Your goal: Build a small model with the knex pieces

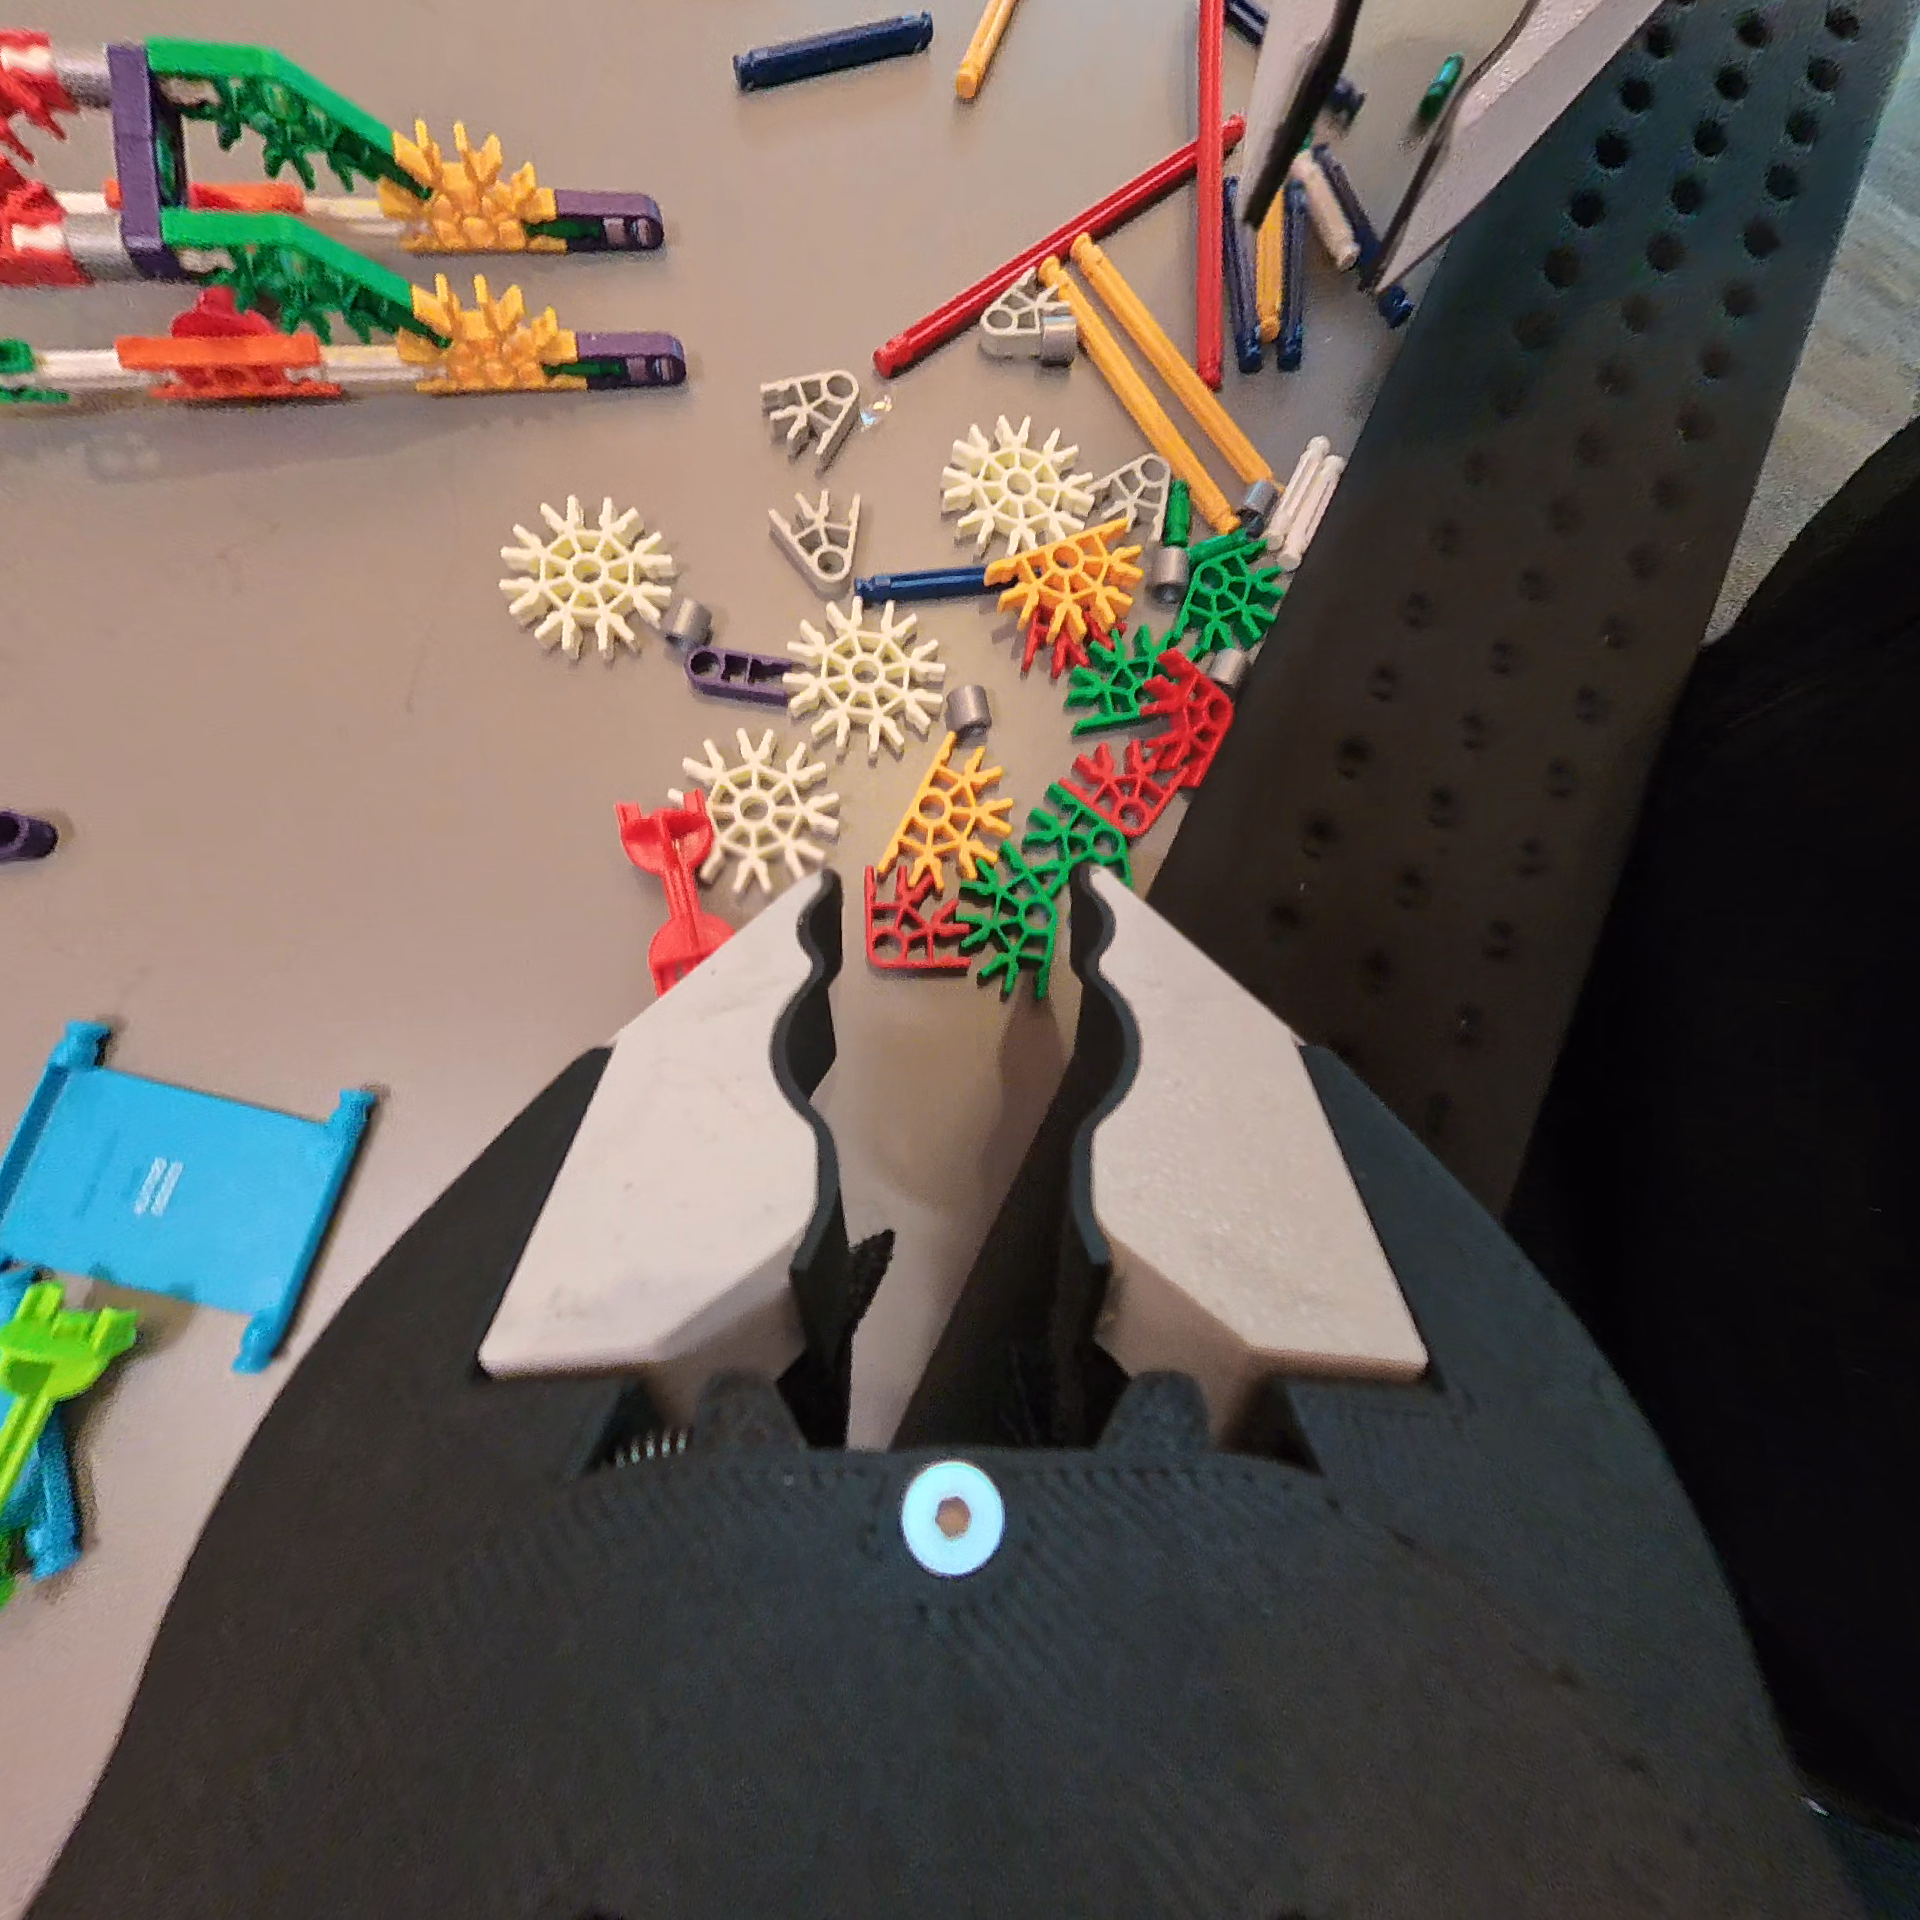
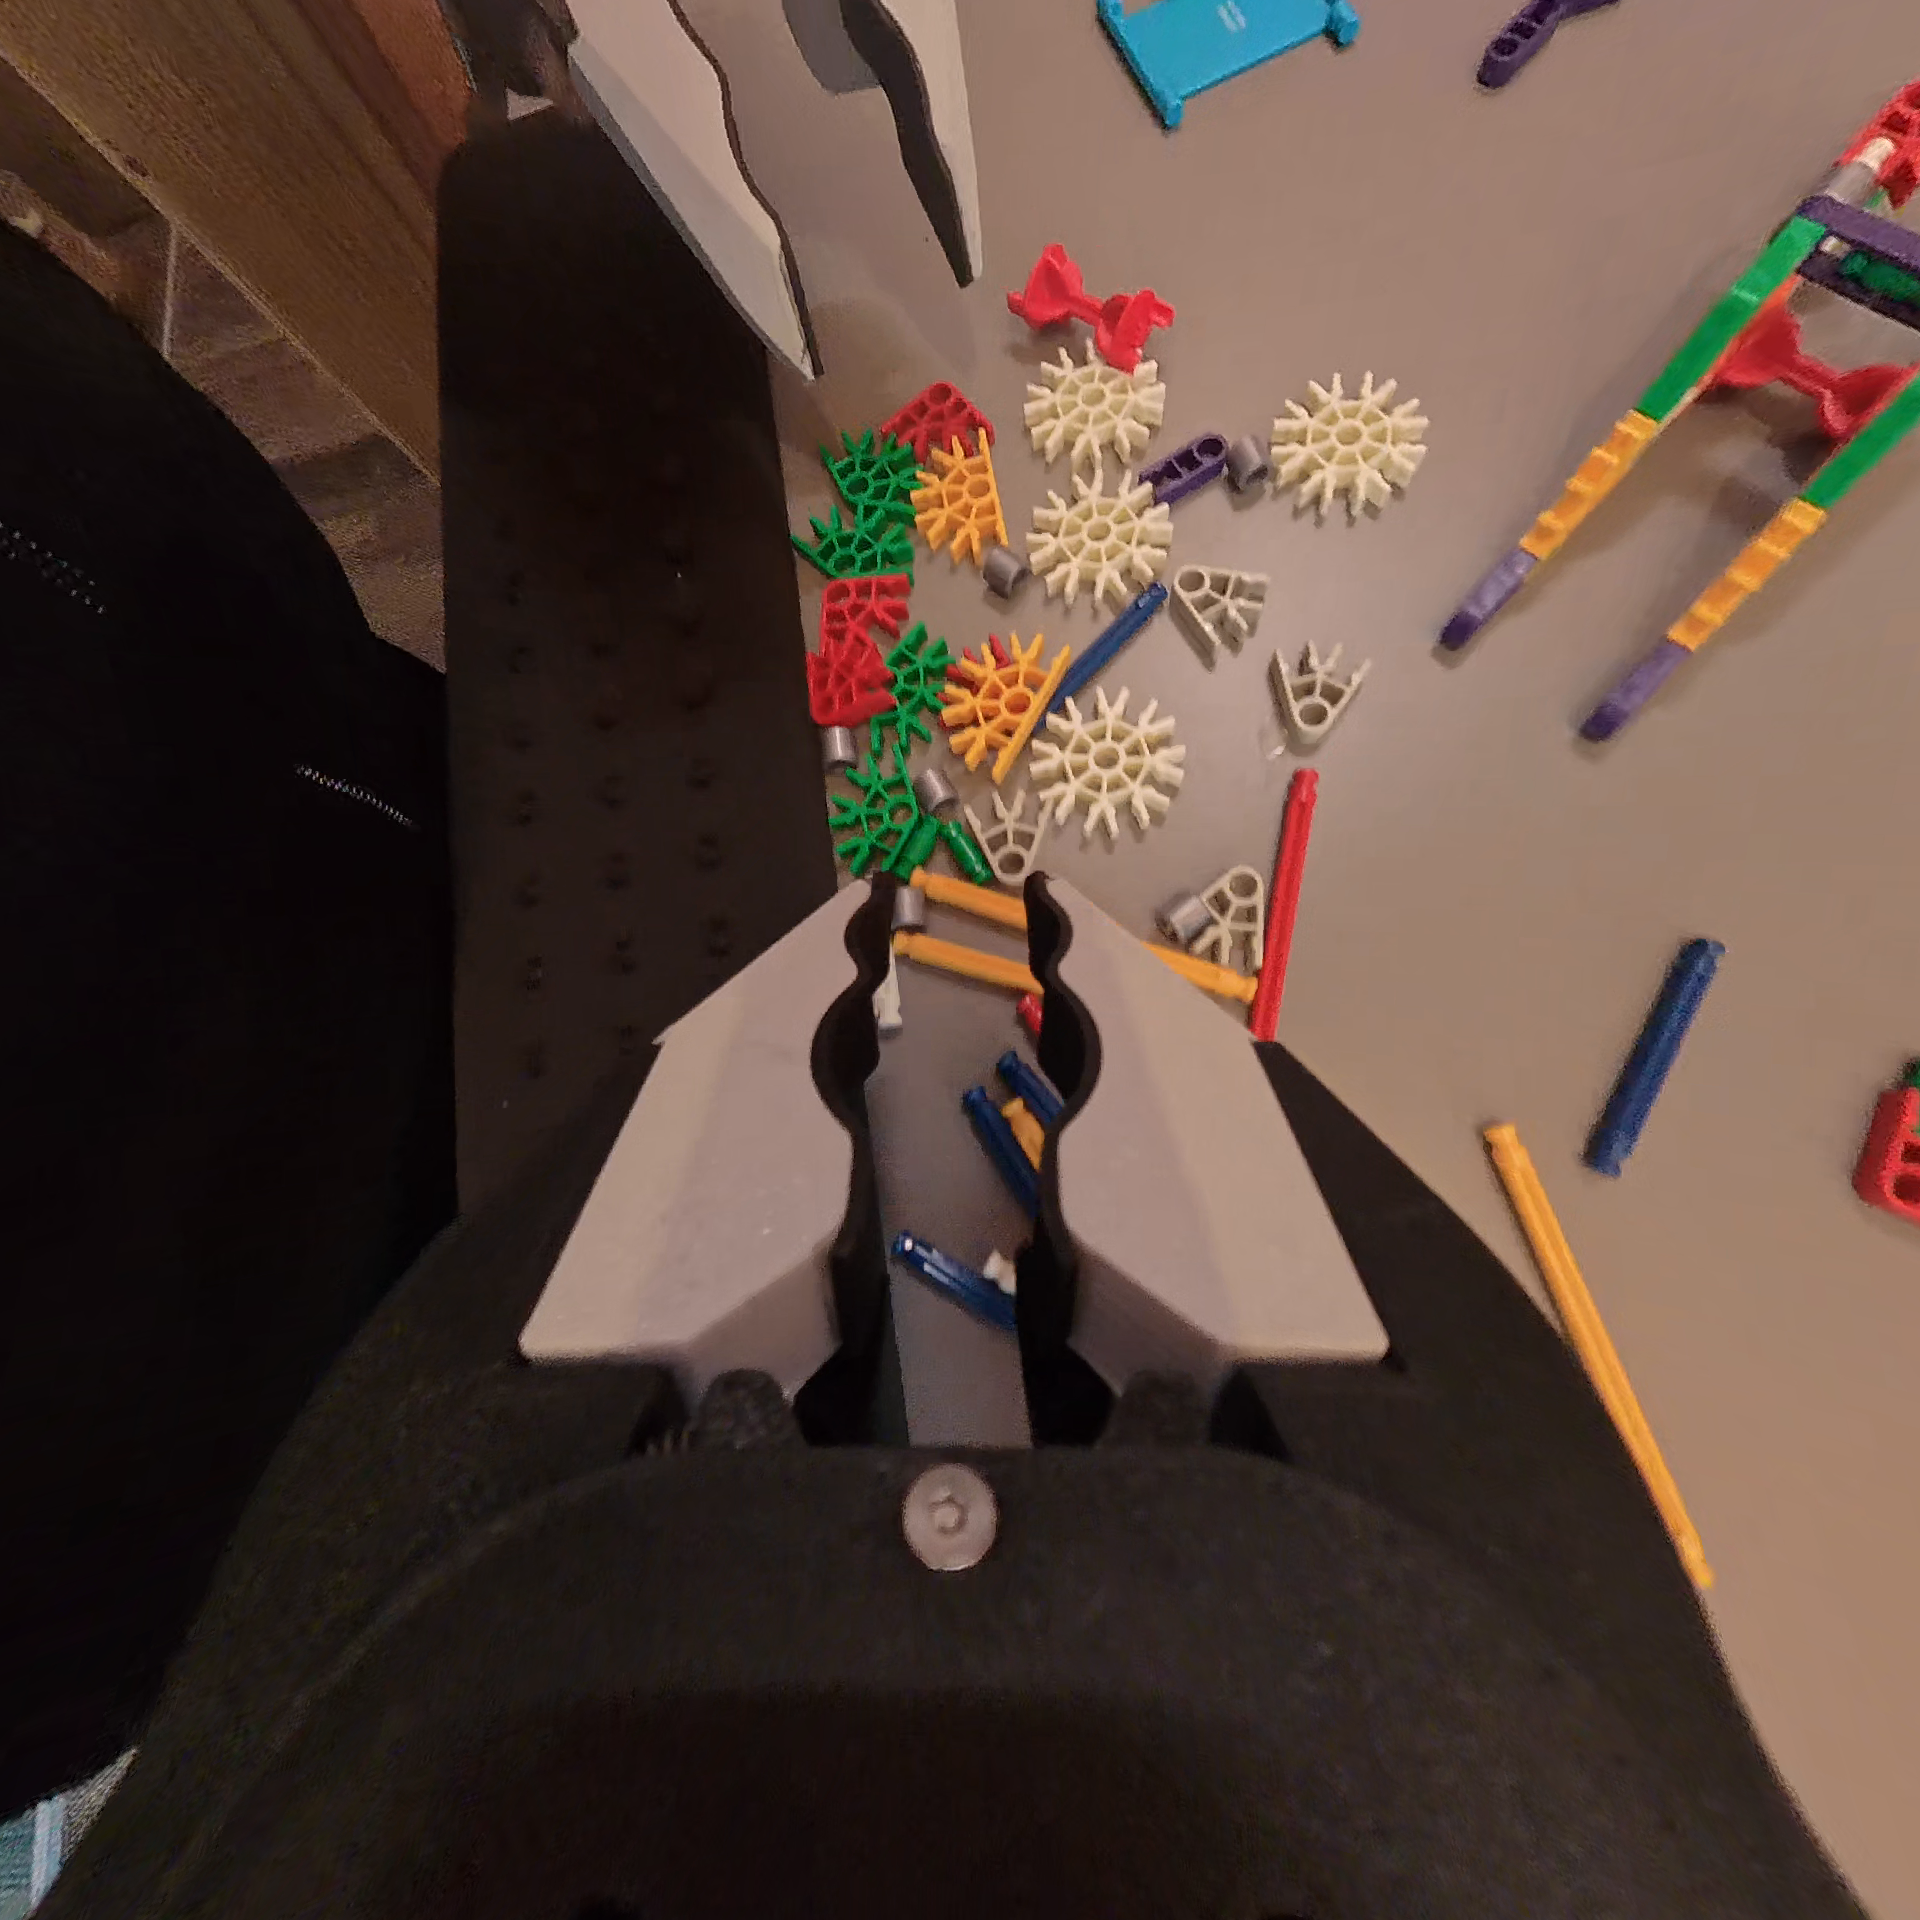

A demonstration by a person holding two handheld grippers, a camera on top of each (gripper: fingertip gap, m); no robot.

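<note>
Construction-toy connectors (image 1: 977,883) lie scattered mid-frame on the grey table (image 1: 312,675) in the left wrist view; the left gripper (image 1: 956,904) hovers just over them, spread and empty. In the right wrist view, the right gripper (image 2: 956,894), parted and empty, hangs above yellow rods (image 2: 966,935) and blue rods (image 2: 997,1132) at centre.

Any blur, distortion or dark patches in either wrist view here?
Left wrist view: sharp around the left gripper; the blue panel at the edge is slightly soft, and straight edges bow from the wide-angle lens. Right wrist view: dimmer, the right gripper body is murky, and the yellow rod is a little blurred.
</note>
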